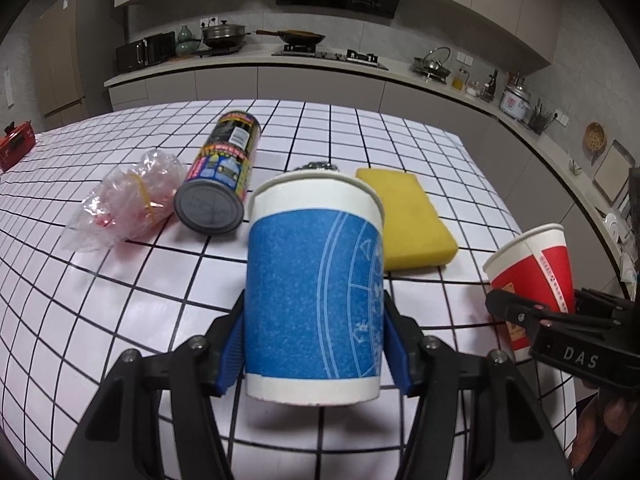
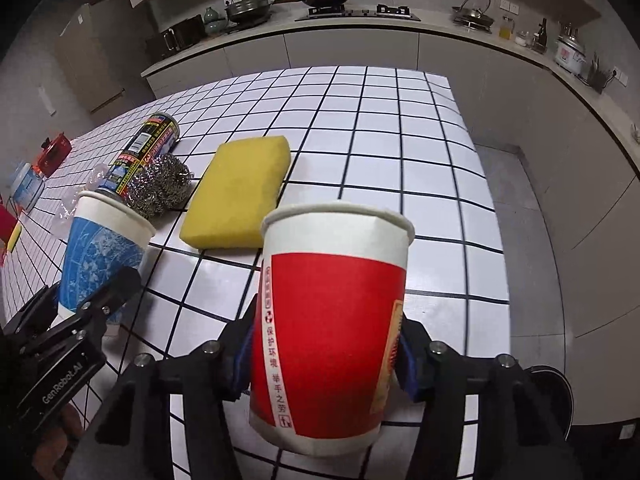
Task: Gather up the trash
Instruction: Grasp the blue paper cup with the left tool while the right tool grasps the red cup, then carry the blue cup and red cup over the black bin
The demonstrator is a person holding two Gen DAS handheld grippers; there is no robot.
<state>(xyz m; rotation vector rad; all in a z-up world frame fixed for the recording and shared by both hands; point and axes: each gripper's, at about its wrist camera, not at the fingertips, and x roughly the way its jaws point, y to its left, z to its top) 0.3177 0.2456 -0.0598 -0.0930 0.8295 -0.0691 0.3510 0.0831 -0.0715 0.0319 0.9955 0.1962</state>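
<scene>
My left gripper [image 1: 314,314] is shut on a blue and white paper cup [image 1: 312,272], its blue pads pressed on both sides of the lower wall. The cup stands upright, tilted slightly away. My right gripper [image 2: 328,320] is shut on a red and white paper cup [image 2: 336,320] in the same way. The right wrist view shows the blue cup [image 2: 102,248] at the left, held by the left gripper [image 2: 80,292]. The left wrist view shows the red cup [image 1: 536,268] at the right edge, with the right gripper [image 1: 548,300] around it.
A white table with a black grid [image 1: 360,132] carries a spray can [image 1: 224,168] lying on its side, a crumpled clear plastic bag [image 1: 124,204], a yellow sponge [image 1: 408,220] and a steel wool ball [image 2: 160,188]. A red box [image 1: 16,148] sits far left. Kitchen counters run behind.
</scene>
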